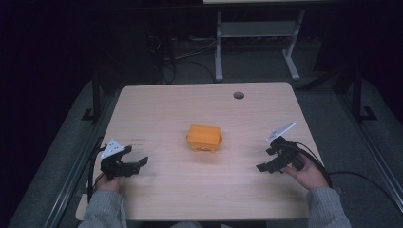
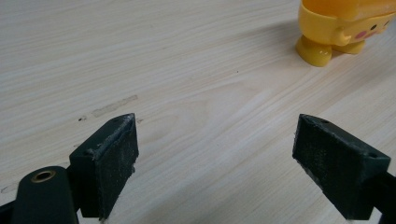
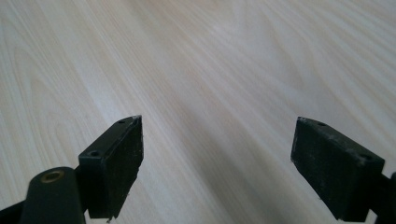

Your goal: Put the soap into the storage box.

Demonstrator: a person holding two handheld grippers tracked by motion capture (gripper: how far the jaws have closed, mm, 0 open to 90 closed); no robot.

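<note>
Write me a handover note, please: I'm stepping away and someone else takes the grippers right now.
Left gripper: open, empty, near the table's left front, aimed toward the toy.
Right gripper: open, empty, at the right front, over bare wood.
Yellow-orange toy figure: stands mid-table, apart from both grippers; its feet and pink cheek show in the left gripper view.
Done: nothing visible.
Left: probably reach in and grasp the toy.

We count one orange toy container [image 1: 204, 137] on one table [image 1: 166, 109], which has a single round hole [image 1: 238, 95] near its far edge. We hold two tools, the left tool [image 1: 135, 157] and the right tool [image 1: 266, 159], each with two black jaws set apart.
</note>
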